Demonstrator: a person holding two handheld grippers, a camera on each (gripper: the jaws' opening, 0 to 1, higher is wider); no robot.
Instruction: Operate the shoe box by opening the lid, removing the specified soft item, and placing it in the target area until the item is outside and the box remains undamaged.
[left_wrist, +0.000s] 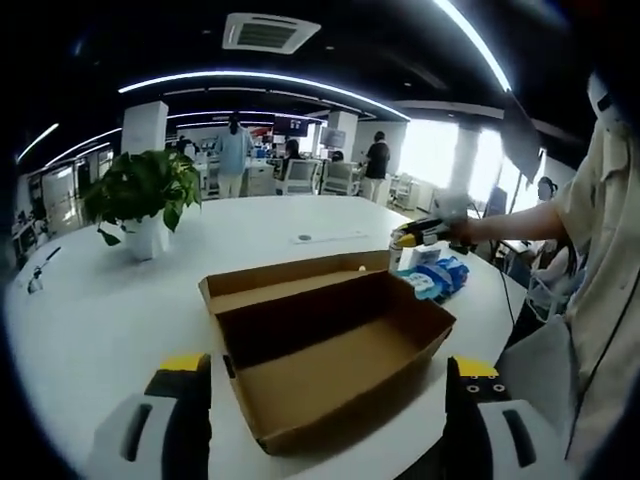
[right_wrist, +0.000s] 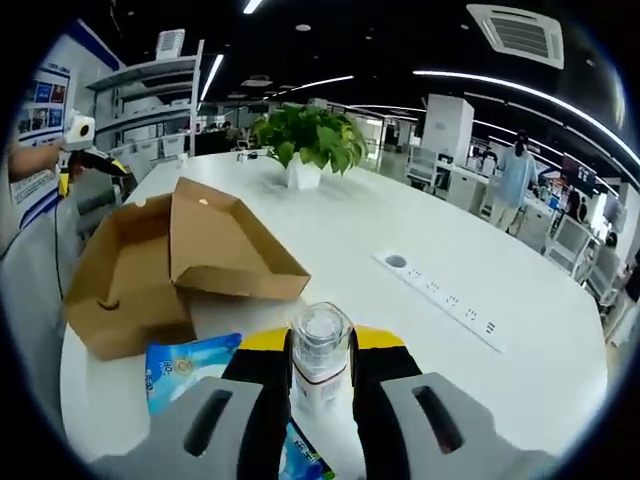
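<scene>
Already my right tool (right_wrist: 320, 375) is clamped on a clear bottle (right_wrist: 321, 358) above the blue soft pack (right_wrist: 187, 366) beside the open shoe box (left_wrist: 330, 350), left tool (left_wrist: 330, 420) apart; releasing carelessly could topple the bottle across the bench (right_wrist: 420, 230).

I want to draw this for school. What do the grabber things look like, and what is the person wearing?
Each gripper has two chunky jaws, grey at the base with a dark slot, black further up and yellow at the tips. See the left gripper and the right gripper. The person's sleeve is short, loose and light beige.
</scene>
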